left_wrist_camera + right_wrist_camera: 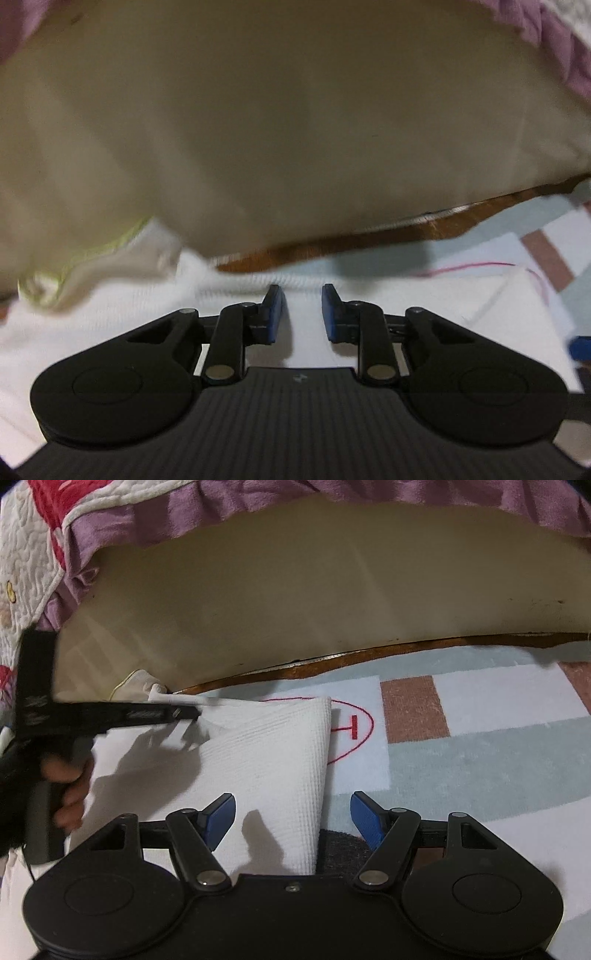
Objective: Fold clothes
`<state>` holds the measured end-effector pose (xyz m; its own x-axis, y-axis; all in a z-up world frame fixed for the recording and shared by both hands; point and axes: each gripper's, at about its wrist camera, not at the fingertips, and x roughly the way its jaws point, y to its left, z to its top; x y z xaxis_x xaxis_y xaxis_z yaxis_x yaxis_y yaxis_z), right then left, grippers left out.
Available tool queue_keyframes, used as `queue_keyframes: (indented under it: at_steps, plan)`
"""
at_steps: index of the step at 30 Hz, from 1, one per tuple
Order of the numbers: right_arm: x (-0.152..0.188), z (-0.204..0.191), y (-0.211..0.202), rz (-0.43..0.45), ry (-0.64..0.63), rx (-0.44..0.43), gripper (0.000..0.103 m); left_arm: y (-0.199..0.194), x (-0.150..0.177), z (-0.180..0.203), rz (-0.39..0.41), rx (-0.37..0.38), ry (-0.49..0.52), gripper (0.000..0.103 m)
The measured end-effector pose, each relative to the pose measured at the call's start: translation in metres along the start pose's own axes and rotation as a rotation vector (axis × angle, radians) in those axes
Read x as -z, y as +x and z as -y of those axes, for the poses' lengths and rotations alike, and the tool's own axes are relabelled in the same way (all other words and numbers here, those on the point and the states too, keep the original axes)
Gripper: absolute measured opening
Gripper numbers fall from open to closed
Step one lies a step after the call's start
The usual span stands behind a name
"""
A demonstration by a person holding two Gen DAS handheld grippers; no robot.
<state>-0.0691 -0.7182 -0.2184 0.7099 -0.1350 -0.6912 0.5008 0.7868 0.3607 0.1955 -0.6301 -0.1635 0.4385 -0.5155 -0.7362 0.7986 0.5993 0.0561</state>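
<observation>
Where seen at the far left of the right wrist view, wrapped round a black handle: a hand, blurred, carrying the left tool low over the far edge of the cloth. Blue pads parted by a narrow gap in its own view, with nothing seen pinched between them, so released as far as can be judged.

Moving toward the middle: a white waffle-weave cotton garment, spread on a pale blue, white and brown patchwork rug on the floor, just in front of a cream bed base topped by a purple frilled quilt. Already doubled along its right-hand side, to judge by the rounded fold line running from the far corner down toward the camera. Partly covering a red stitched oval mark on the rug.

Likely light, soft and limp, with no stiffness to hold a shape once lifted. Textured weave, so probably little slip between rubbery pads. Not fragile. Best taken at a corner or along a hem, pinching every layer at once, since a hold on only the top layer would let the fold fall open. Two holds spaced along one edge should keep it from sagging in the middle.

Further right: the right tool, spread wide and gripping nothing, straddling the near end of that folded edge, left pad over the cloth, right pad over the rug.
</observation>
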Motion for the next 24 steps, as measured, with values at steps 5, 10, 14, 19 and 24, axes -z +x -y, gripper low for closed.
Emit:
queue_keyframes:
  at_steps: [5,10,14,19,24]
  plan:
    - [0.001,0.003,-0.001,0.016,0.017,-0.012,0.074,0.01,-0.002,0.006,0.059,-0.049,-0.012,0.002]
    - [0.003,0.003,-0.001,0.032,0.009,-0.008,0.074,-0.001,0.009,0.02,0.134,-0.133,0.069,0.005]
    - [0.0,0.003,0.0,0.026,0.033,-0.007,0.074,-0.054,0.014,0.018,0.158,-0.075,0.071,0.024]
    - [-0.003,0.002,-0.009,0.031,0.069,-0.035,0.074,-0.145,0.05,-0.011,0.022,-0.061,0.231,0.046]
    - [-0.017,-0.018,-0.041,0.182,0.044,-0.136,0.074,-0.251,0.123,-0.076,-0.208,-0.156,0.267,0.046]
